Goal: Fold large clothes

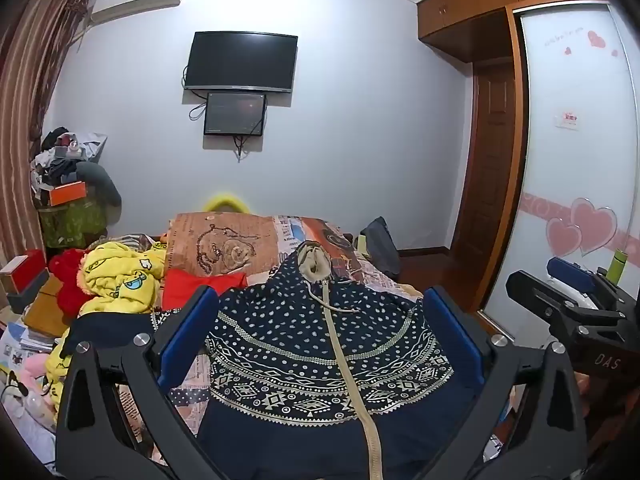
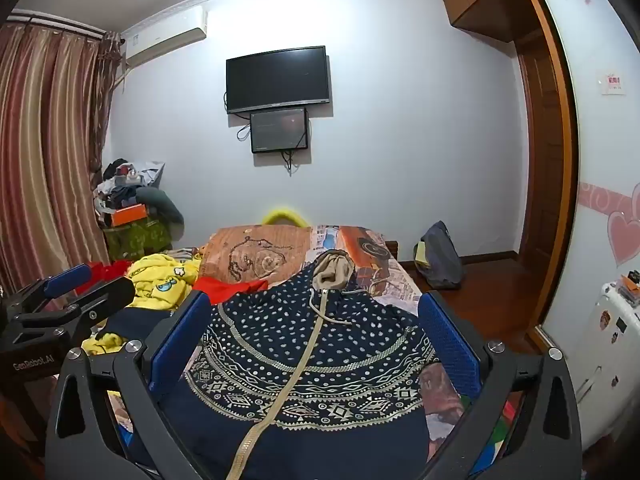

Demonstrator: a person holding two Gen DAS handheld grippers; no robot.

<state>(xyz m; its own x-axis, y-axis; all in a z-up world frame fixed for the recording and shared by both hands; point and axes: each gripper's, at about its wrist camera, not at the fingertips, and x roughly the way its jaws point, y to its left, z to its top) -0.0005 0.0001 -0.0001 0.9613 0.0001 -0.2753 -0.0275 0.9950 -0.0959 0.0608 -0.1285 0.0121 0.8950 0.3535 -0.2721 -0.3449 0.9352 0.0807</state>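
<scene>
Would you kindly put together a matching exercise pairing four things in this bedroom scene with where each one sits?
Things:
1. navy patterned hoodie
2. yellow cartoon-print garment
3. television
4. dark bag

Places:
A. mounted on the far wall
B. on the floor past the bed, towards the wooden door
C. spread on the bed in front of both grippers
D. bunched up on the bed to the left of the hoodie

Pairs: 1-C, 2-D, 3-A, 4-B
</scene>
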